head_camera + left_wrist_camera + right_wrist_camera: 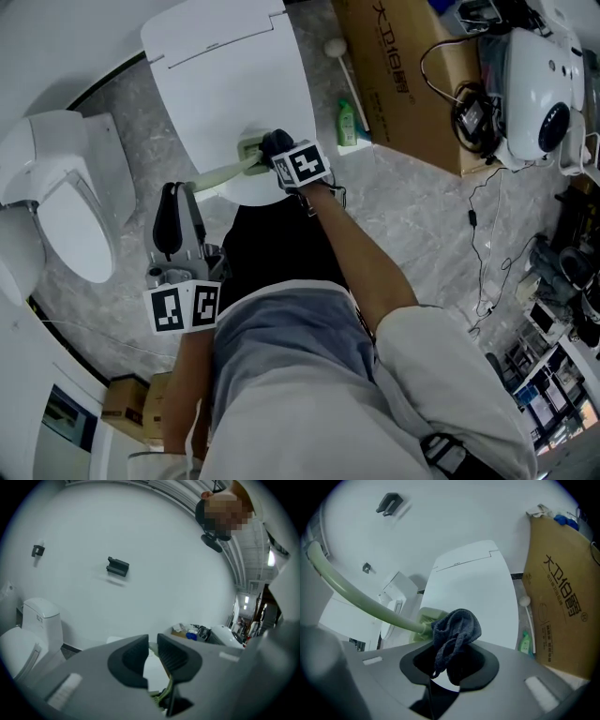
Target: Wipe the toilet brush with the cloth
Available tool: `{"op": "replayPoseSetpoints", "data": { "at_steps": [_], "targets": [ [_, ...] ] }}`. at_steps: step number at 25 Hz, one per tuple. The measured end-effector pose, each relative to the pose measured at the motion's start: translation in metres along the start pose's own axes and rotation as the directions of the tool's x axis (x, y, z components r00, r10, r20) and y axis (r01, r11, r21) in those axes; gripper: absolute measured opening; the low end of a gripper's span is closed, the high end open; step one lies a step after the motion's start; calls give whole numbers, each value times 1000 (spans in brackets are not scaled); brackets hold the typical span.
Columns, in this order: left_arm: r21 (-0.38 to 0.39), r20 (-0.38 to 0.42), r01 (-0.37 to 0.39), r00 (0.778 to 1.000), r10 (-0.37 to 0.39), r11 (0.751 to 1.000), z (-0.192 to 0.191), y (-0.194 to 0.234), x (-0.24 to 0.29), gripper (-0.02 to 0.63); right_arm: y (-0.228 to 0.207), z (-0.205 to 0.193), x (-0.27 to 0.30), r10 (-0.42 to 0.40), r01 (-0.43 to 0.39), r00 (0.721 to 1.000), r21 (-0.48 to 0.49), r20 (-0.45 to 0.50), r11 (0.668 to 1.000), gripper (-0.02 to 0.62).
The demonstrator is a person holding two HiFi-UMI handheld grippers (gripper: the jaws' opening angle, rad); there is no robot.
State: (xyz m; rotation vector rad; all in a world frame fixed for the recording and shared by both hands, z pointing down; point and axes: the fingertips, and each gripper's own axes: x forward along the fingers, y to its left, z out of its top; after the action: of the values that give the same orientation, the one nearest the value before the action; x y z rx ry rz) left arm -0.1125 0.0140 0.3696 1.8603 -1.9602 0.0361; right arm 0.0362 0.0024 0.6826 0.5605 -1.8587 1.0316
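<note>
The left gripper (153, 654) has its jaws drawn almost together, with the pale green handle caught low between them. This likely steadies the toilet brush (361, 598) so that it does not swing under the wiping. The right gripper (449, 667) pinches a bunched dark cloth (457, 626), whose free fold is pushed against the brush head (423, 619). The brush is held in the air over the closed white toilet lid (220, 84), probably so that anything shed falls there and not on the floor.

In the head view the brush head is at 12 o'clock from the person's lap. The handle runs back toward 8 o'clock to the left gripper, and a second toilet (70, 202) stands at 9 o'clock. Only this view shows both grippers on one brush.

The right gripper view alone shows the cloth touching the head where the handle joins it. It also shows a cardboard box (558, 606) at 3 o'clock and a small green bottle (525, 641) at its foot. The left gripper view alone shows how narrow that gripper's gap is. It gives only a sliver of green handle and mostly a bare white wall.
</note>
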Motion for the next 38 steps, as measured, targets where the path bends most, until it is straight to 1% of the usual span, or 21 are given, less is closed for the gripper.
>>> {"op": "replayPoseSetpoints", "data": {
  "at_steps": [3, 8, 10, 15, 22, 24, 31, 38],
  "targets": [
    [-4, 0, -2, 1000, 2, 1000, -1, 1, -3, 0, 6, 3, -2, 39, -39, 999, 17, 18, 999, 96],
    [-6, -1, -3, 1000, 3, 1000, -1, 2, -7, 0, 21, 8, -10, 102, -102, 994, 2, 27, 995, 95],
    [-7, 1, -2, 1000, 2, 1000, -1, 3, -8, 0, 25, 9, -13, 114, -114, 993, -6, 27, 993, 97],
    [-24, -2, 8, 1000, -8, 1000, -2, 4, -10, 0, 31, 11, -25, 111, -110, 994, -27, 24, 994, 96],
    [-72, 5, 35, 999, -35, 997, 0, 7, -12, 0, 48, 21, -49, 92, -92, 996, -112, 1, 989, 97],
    [-78, 8, 44, 999, -43, 996, 0, 7, -13, 0, 51, 22, -56, 90, -90, 996, -118, 0, 989, 97],
    [-60, 20, 70, 997, -69, 996, 0, 7, -18, 0, 62, 24, -74, 96, -95, 995, -64, 19, 993, 97],
    [-92, 43, 92, 995, -89, 991, 2, 10, -17, 0, 77, 25, -94, 92, -91, 994, -27, 58, 995, 96]
  ]
}}
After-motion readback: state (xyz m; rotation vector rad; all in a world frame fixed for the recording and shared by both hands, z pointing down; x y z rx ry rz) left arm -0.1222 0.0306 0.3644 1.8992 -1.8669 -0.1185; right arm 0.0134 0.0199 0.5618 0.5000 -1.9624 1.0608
